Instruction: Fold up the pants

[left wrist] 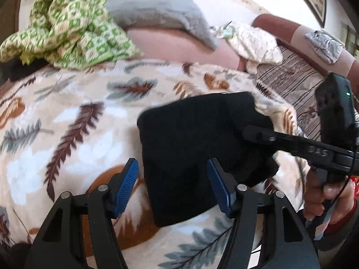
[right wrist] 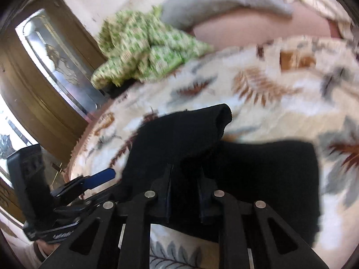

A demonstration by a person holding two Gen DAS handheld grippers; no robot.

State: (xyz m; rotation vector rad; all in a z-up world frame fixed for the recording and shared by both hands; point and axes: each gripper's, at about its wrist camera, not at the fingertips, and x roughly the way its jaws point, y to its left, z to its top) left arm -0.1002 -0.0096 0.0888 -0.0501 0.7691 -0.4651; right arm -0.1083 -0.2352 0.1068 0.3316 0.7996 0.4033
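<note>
— Blue pads (left wrist: 125,187) of the left gripper (left wrist: 174,188) stand apart, gripping nothing, astride the near edge of the pants (left wrist: 197,148).

— How folded?

— Already a compact black block on the blanket (left wrist: 74,121). Right gripper (right wrist: 185,198) has pinched shut on one raised flap, judged the final fold left to lay.

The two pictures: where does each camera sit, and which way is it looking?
Left wrist view: rides the left hand-held gripper, looking forward and down at the black pants on the feather-print blanket; its open blue fingers and the person's right hand show.
Right wrist view: rides the right hand-held gripper, closed on the pants; the left hand-held gripper shows at lower left.
Shared: pants, blanket, green patterned cloth, grey pillow.
</note>
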